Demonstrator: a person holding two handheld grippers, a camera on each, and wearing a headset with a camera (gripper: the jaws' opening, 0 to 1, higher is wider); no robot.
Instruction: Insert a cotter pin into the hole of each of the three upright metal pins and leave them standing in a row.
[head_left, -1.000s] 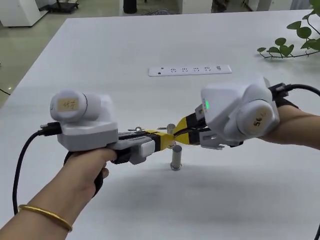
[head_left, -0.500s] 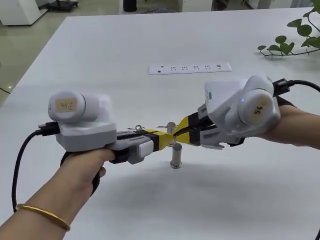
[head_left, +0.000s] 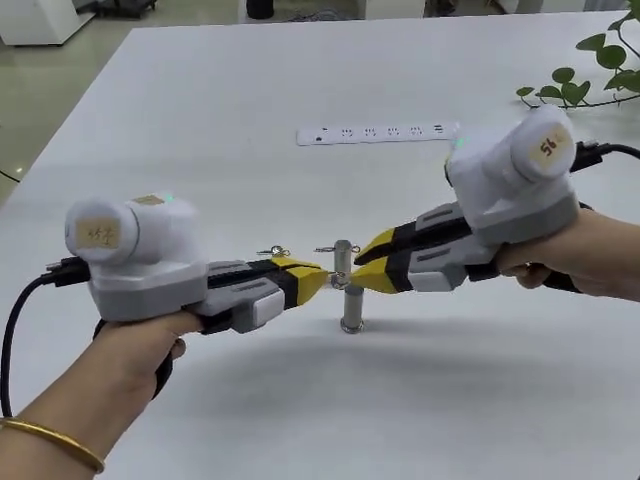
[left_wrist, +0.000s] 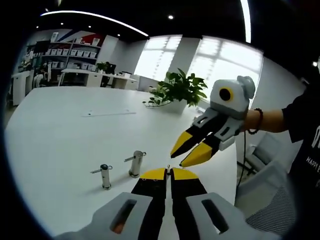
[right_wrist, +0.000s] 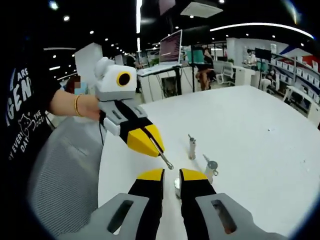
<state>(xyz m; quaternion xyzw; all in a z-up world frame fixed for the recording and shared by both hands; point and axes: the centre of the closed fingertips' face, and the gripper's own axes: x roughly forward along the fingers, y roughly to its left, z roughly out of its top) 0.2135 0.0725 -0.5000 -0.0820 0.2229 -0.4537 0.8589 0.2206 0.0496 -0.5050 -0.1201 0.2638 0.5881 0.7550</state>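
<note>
Three upright metal pins stand on the white table (head_left: 200, 120). The front pin (head_left: 352, 310) is bare, and its top (right_wrist: 177, 184) shows between my right jaws. Behind it, one pin (head_left: 342, 255) (right_wrist: 211, 170) (left_wrist: 135, 164) and another (head_left: 275, 254) (right_wrist: 192, 147) (left_wrist: 105, 176) each carry a cotter pin crosswise. My left gripper (head_left: 325, 280) (left_wrist: 169, 172) is shut on a thin cotter pin (right_wrist: 164, 156) that sticks out of its tips, just left of the front pin's top. My right gripper (head_left: 357, 276) (right_wrist: 171, 176) hovers just right of that top, jaws slightly apart and holding nothing.
A white power strip (head_left: 378, 134) lies further back on the table. Plant leaves (head_left: 590, 80) reach in at the far right edge. Cables trail from both grippers. A grey chair (right_wrist: 65, 175) stands near the table's edge.
The right gripper has rolled upright and drawn back to the right. The two sets of tips, crossed over the front pin before, now face each other on either side of its top.
</note>
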